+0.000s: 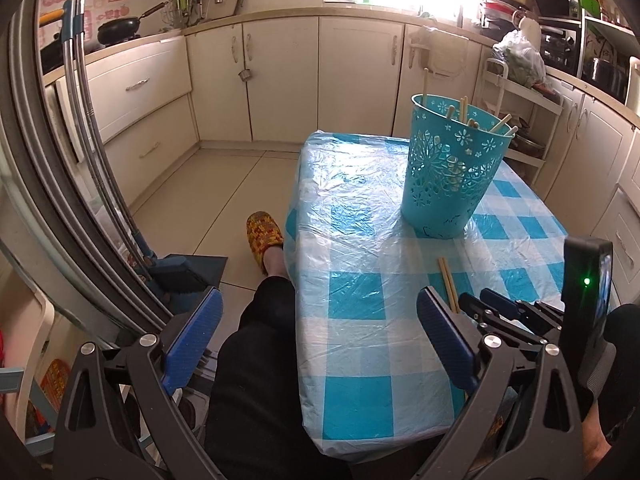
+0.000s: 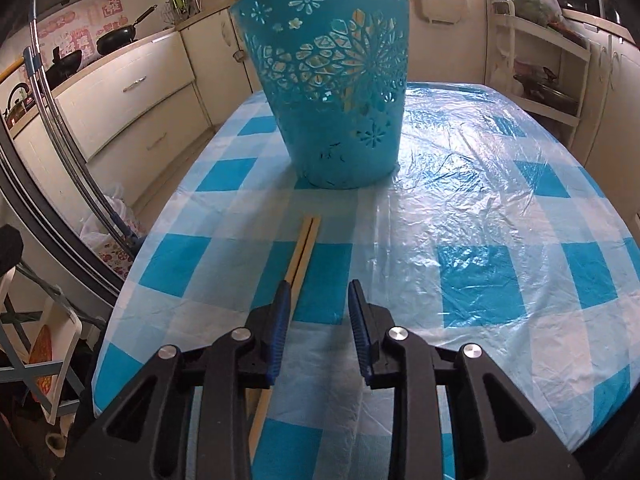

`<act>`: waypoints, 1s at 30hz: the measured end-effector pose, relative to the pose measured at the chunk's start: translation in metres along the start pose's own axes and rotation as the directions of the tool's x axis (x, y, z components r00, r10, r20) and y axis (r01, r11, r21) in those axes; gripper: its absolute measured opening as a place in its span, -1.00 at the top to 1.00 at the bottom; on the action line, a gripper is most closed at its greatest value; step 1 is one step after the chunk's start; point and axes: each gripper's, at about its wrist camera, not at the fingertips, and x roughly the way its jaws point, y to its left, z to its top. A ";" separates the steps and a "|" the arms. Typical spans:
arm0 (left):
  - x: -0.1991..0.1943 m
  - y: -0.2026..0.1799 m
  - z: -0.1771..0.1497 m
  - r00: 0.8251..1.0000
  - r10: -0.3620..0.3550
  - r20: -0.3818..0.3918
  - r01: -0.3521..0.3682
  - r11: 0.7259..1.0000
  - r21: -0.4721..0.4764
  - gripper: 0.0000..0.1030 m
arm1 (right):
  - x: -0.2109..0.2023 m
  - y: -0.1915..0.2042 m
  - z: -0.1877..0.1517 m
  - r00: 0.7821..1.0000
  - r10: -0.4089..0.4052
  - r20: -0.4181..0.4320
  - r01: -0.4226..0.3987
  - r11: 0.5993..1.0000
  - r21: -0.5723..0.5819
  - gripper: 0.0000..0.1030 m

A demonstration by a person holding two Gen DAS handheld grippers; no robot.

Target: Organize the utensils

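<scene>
right gripper (image 2: 318, 300) part-spread, empty | left gripper (image 1: 320, 316) wide | checked table (image 2: 472, 280) | kitchen cabinets (image 1: 280, 76)

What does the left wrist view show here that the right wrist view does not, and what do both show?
Only the left wrist view shows the person's slippered foot, the left gripper with jaws wide, and the utensil tips inside the bucket. Only the right wrist view shows the right gripper with nothing between its pads, and the chopsticks passing its left finger. Both show the blue bucket, the loose chopsticks and the checked tablecloth.
</scene>
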 end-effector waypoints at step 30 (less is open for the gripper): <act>0.137 -0.109 0.005 0.962 -0.067 -0.263 0.113 0.980 0.162 -0.50 | 0.003 -0.059 0.014 0.999 -0.022 -0.049 0.021 0.999 -0.028 0.84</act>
